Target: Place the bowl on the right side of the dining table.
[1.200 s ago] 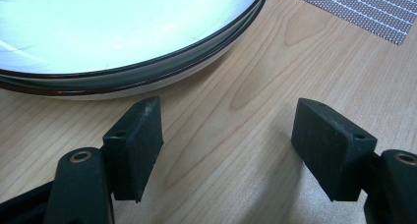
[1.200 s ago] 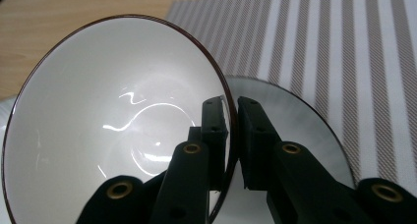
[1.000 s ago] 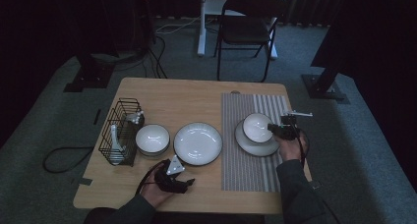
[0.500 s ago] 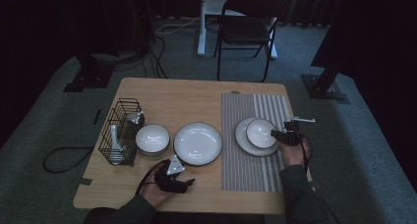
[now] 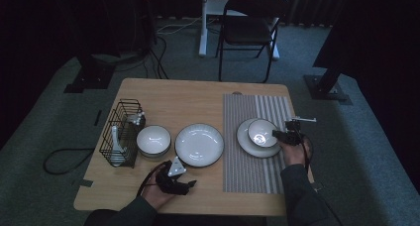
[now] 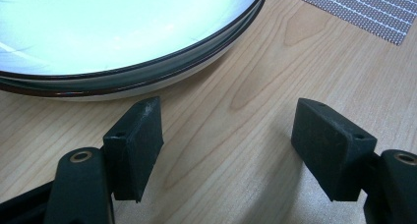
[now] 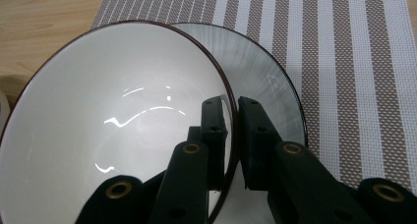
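Two forearms enter the high view from below: the right gripper reaches level toward the small white dark-rimmed bowl on a white plate atop the striped placemat; the left gripper rests low on the wooden table.

Left gripper view: jaws spread, empty, beside a wide white dish.

Right gripper view: jaws pinch the bowl's rim, one inside, one outside.

No readable text anywhere tbh, no labels, brands or nrs on the bowls, plates, wire rack or striped mat; pics are too dim for any small print.
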